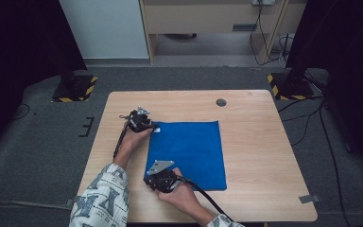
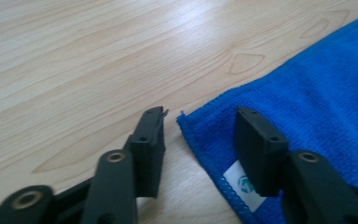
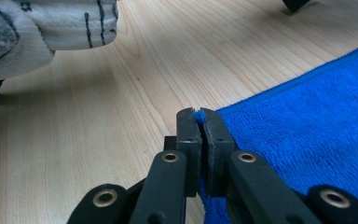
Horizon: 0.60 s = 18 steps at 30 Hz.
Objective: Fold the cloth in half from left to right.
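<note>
Item, left of centre in the high view: our left gripper point(image 1: 152, 126) at the far left corner of the blue cloth point(image 1: 191, 151), which lies flat mid-table point(image 1: 264, 156). In the left gripper view its jaws stand spread astride that corner point(image 2: 189, 122), not yet pressing; a white label point(image 2: 242, 184) appears there, unseen from above. Item, lower centre: our right gripper point(image 1: 158, 182), pressed together on the near left corner, blue pile pinched between its pads point(image 3: 199, 115). We judge the step as securing both left corners; next, closing the left jaws squarely.
</note>
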Available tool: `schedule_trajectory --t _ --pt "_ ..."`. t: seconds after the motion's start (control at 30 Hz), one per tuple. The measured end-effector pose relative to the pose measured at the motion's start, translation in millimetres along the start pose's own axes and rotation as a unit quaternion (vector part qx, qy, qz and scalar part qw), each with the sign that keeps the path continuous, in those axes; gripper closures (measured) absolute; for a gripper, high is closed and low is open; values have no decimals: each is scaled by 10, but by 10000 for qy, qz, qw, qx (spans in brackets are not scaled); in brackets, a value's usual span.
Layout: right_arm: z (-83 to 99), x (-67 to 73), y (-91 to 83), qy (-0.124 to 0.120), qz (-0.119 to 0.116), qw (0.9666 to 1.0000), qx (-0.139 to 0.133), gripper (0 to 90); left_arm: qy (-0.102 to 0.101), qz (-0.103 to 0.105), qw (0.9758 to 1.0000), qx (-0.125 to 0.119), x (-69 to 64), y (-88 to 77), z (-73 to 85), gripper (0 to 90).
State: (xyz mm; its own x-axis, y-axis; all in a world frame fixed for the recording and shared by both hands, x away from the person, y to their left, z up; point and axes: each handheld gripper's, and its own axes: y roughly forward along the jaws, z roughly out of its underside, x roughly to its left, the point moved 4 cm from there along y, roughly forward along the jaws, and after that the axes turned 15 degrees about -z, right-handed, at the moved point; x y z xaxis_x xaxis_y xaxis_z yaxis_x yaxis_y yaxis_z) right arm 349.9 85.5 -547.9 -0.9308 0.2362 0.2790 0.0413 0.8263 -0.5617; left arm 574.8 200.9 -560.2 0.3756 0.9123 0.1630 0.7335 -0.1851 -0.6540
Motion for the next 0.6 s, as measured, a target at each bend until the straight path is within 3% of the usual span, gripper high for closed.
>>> schedule_trajectory --t 0.23,0.6 --pt "-7 -1 -35 -3 45 10000 -42 876 -92 90 9998 125 -70 -10 -39 854" --pt "-48 27 -109 -75 114 9998 -139 881 -169 85 9998 -43 -18 -200 -173 891"
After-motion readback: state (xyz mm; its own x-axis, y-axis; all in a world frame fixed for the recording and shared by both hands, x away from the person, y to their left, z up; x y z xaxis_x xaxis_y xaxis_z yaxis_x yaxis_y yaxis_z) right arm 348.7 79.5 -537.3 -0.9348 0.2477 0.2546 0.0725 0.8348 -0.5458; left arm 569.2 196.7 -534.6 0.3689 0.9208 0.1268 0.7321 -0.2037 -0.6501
